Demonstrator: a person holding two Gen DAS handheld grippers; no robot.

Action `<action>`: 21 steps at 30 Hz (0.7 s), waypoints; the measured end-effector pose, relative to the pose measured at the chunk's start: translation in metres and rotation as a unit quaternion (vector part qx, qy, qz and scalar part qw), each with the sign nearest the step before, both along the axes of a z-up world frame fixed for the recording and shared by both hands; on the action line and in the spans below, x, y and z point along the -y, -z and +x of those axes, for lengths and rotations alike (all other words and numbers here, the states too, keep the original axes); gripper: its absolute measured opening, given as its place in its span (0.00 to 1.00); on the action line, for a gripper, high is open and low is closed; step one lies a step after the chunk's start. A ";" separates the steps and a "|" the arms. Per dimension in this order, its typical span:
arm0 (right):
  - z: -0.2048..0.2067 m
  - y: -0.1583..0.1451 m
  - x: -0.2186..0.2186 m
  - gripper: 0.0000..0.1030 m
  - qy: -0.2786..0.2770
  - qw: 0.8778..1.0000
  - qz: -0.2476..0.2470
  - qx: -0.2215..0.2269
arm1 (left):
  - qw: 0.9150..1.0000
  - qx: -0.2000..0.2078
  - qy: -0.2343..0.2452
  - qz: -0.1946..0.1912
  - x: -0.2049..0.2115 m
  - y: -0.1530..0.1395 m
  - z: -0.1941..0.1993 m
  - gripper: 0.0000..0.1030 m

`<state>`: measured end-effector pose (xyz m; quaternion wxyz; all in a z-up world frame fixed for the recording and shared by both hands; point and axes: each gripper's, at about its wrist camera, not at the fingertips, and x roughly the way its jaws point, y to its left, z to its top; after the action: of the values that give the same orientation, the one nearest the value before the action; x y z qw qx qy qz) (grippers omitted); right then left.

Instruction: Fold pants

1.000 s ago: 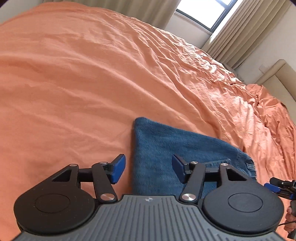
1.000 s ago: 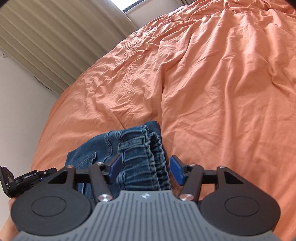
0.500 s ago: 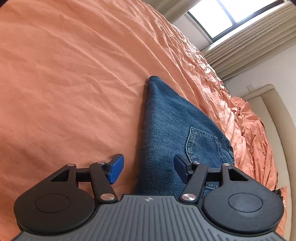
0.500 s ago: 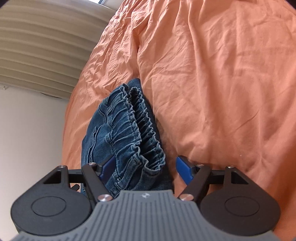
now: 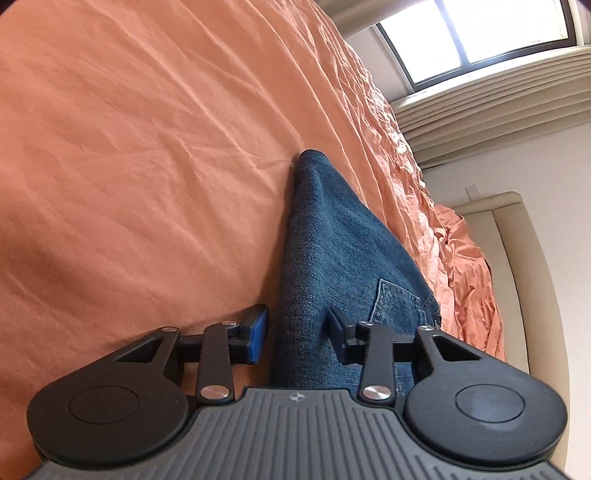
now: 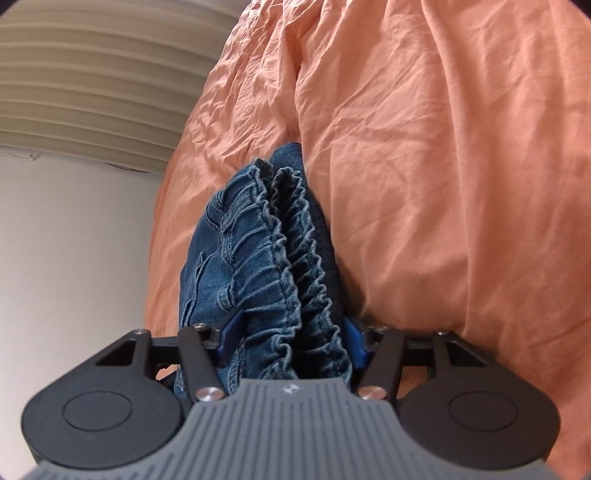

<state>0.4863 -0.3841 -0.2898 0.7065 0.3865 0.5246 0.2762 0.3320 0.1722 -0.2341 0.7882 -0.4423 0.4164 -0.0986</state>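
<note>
Folded blue denim pants (image 5: 332, 240) lie on the orange bedsheet (image 5: 147, 147). In the left wrist view my left gripper (image 5: 298, 332) straddles the plain folded end near a back pocket. Its jaws are closing, and a narrow gap still shows between the left pad (image 5: 258, 332) and the denim. In the right wrist view the gathered elastic waistband of the pants (image 6: 280, 258) fills my right gripper (image 6: 291, 338). Its jaws are closing, and both blue pads touch the bunched fabric.
The wrinkled orange sheet (image 6: 443, 147) covers the bed all round the pants. A beige padded headboard (image 5: 517, 258) stands at the right, with a window (image 5: 480, 33) and pleated curtains (image 6: 74, 74) beyond the bed. A white wall (image 6: 74, 240) is at the left.
Both grippers have sunk towards the bed and rolled, so the pants now loom larger. Both sets of jaws have narrowed around the denim, the right one onto the waistband.
</note>
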 end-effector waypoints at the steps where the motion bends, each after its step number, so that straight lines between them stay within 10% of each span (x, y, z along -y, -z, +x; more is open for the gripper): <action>1: 0.001 -0.001 -0.002 0.43 -0.005 1.000 -0.005 0.004 | 1.000 0.000 0.003 -0.001 0.001 0.000 0.001 0.34; 9: -0.002 -0.040 -0.022 0.22 -0.034 0.996 -0.059 0.061 | 0.998 0.010 0.004 0.059 0.020 -0.020 0.000 0.10; 21: -0.045 -0.146 -0.069 0.18 -0.041 0.982 -0.122 0.141 | 0.994 0.068 -0.001 0.088 0.014 -0.076 -0.043 0.02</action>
<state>0.4411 -0.3154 -0.1439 0.8034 0.2332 0.4645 0.2908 0.2890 0.1581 -0.1585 0.8505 -0.3644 0.3682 -0.0904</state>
